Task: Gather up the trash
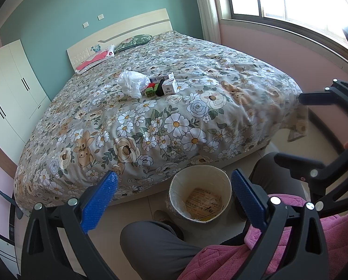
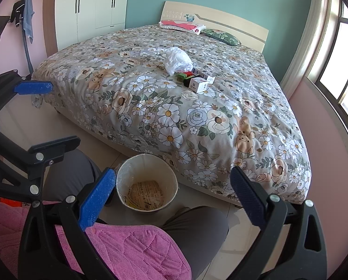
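- Your left gripper [image 1: 174, 200]: jaws wide, empty, over the bin [image 1: 200, 193].
- Your right gripper [image 2: 174, 198]: jaws wide, empty.
- Trash: bag [image 2: 178, 59] and boxes [image 2: 198, 84] mid-bed [image 2: 220, 121], at 12 o'clock from the bin.

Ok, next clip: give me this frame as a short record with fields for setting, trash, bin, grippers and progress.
setting: bedroom, bed with floral cover
trash: crumpled plastic bag, small white box, a few other small items in one cluster on the bed
bin: wastebasket on the floor at the bed's foot, lined, printed paper at the bottom
grippers: left gripper and right gripper both open, holding nothing
progress: nothing picked up yet
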### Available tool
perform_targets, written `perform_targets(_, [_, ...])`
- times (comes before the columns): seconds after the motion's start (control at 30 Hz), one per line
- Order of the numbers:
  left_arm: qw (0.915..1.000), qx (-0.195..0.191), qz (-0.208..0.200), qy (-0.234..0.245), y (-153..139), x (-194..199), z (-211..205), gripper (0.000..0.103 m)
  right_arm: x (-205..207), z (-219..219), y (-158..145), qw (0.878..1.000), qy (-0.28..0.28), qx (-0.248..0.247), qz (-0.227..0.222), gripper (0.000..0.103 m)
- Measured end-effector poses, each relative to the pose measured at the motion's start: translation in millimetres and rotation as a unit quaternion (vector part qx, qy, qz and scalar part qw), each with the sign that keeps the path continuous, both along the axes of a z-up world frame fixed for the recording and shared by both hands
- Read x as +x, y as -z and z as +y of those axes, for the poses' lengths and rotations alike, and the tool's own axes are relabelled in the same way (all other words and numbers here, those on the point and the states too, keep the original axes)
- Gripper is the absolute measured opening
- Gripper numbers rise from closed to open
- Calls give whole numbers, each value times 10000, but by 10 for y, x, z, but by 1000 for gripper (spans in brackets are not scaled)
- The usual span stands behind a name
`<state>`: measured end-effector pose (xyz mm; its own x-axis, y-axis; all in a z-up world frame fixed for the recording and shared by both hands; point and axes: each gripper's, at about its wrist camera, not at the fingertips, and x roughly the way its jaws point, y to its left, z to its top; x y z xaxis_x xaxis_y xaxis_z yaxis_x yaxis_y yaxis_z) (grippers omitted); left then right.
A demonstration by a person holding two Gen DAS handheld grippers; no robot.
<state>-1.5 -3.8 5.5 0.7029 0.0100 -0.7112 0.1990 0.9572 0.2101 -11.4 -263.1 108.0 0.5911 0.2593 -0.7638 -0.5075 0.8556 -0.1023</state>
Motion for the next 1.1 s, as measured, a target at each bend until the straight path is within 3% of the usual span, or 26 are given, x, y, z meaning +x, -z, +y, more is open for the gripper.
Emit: perform_targets(1.1, [9999,-85,134,-27,45,63,60,99,52,35,61,10000,-90,27,20,96])
